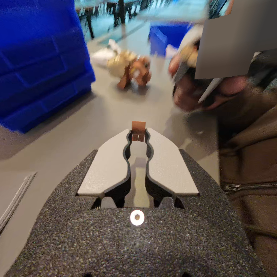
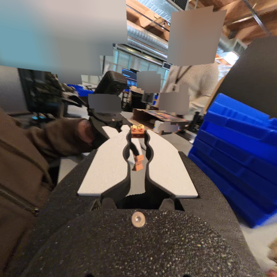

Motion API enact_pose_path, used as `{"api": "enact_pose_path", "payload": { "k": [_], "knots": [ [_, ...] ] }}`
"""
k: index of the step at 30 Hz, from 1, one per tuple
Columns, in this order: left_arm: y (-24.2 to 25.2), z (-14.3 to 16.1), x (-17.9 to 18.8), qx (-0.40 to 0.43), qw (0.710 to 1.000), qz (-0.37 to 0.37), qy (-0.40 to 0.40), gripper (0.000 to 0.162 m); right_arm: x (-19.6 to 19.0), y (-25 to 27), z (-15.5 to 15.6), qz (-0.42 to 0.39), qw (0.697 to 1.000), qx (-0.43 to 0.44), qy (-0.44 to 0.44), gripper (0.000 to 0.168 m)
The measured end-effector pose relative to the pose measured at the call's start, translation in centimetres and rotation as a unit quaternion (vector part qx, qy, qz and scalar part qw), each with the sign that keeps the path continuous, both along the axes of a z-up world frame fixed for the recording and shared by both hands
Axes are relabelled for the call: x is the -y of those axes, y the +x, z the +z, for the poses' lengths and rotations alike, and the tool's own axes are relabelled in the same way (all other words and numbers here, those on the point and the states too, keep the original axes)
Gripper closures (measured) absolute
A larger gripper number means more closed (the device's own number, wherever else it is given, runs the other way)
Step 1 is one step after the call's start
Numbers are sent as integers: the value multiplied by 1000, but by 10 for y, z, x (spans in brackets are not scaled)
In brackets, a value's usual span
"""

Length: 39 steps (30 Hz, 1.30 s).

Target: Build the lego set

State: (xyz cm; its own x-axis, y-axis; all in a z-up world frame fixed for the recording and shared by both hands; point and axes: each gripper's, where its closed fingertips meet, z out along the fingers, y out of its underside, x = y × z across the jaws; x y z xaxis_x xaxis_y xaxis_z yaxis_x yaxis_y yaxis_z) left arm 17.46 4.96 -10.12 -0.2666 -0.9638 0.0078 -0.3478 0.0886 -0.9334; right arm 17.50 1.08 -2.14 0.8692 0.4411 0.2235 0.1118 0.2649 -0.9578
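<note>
My left gripper (image 1: 138,131) is shut on a small brown Lego piece (image 1: 138,130) and holds it above the grey table (image 1: 67,142). A part-built brown and tan Lego animal (image 1: 131,70) stands on the table ahead of it. My right gripper (image 2: 137,132) is shut on a small stack of bricks (image 2: 137,130), yellow studs over orange and dark brown. In the right wrist view the left gripper's fingers (image 2: 111,131) reach in from the left, and its brown piece (image 2: 138,164) shows lower down through my finger gap. The right gripper's fingers (image 1: 209,88) show blurred at the upper right of the left wrist view.
A big blue bin (image 1: 37,60) stands close on the left, and also shows in the right wrist view (image 2: 239,149). A second blue bin (image 1: 164,37) and white bags (image 1: 103,55) lie behind the animal. A Lego box (image 2: 157,116) lies at the back. A brown sleeve (image 1: 247,149) is on the right.
</note>
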Motion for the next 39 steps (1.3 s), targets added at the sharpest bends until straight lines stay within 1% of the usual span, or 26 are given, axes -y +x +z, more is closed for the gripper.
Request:
{"api": "enact_pose_path", "payload": {
  "k": [1, 3, 7, 9, 11, 12, 14, 15, 16, 18, 19, 21, 23, 24, 26, 31, 34, 39],
  "knots": [
    [0, -13, -3, -33, 999, 8, 22, 146, -1, 1, -1, -17, 1000, 18, 6, 152],
    [-2, -31, 0, -85, 996, -3, 40, 146, -3, 1, -4, -35, 999, 40, 11, 152],
    [-1, -53, -3, -138, 986, 13, 88, 145, -5, 2, -5, -54, 997, 61, 15, 152],
    [-1, -56, -2, -147, 985, 9, 91, 143, -5, 2, -6, -56, 996, 65, 16, 152],
    [-1, -53, -2, -140, 987, 9, 83, 132, -5, 2, -7, -61, 995, 77, 16, 152],
    [-1, -47, -2, -124, 990, 7, 71, 126, -5, 3, -8, -66, 994, 88, 17, 152],
    [-1, -19, 4, -58, 998, -15, 18, 124, -4, 5, -11, -77, 990, 117, 22, 152],
    [-3, 1, 9, -14, 999, -32, -28, 124, -3, 7, -11, -83, 987, 131, 29, 152],
    [-4, 23, 13, 29, 995, -46, -90, 126, -2, 7, -10, -92, 984, 144, 41, 152],
    [-9, 59, 17, 93, 967, -69, -228, 131, 0, 8, -6, -114, 976, 173, 68, 152],
    [-8, 69, 17, 112, 949, -72, -286, 132, 0, 7, -5, -124, 971, 188, 81, 152],
    [-4, 75, 20, 132, 916, -68, -372, 133, -2, 4, -4, -144, 960, 219, 101, 152],
    [0, 78, 24, 150, 885, -73, -435, 135, -4, 3, -3, -168, 947, 248, 115, 152],
    [1, 81, 25, 162, 871, -74, -459, 138, -4, 3, -3, -177, 943, 257, 119, 152],
    [2, 84, 26, 181, 855, -75, -480, 143, -5, 3, -4, -186, 939, 262, 121, 152],
    [8, 81, 39, 191, 854, -74, -479, 148, -6, 0, -2, -189, 940, 257, 123, 152],
    [10, 80, 40, 195, 850, -73, -483, 152, -7, -1, -1, -192, 939, 256, 126, 152],
    [10, 81, 39, 207, 843, -69, -492, 152, -8, -1, 0, -198, 938, 254, 127, 152]
  ]
}}
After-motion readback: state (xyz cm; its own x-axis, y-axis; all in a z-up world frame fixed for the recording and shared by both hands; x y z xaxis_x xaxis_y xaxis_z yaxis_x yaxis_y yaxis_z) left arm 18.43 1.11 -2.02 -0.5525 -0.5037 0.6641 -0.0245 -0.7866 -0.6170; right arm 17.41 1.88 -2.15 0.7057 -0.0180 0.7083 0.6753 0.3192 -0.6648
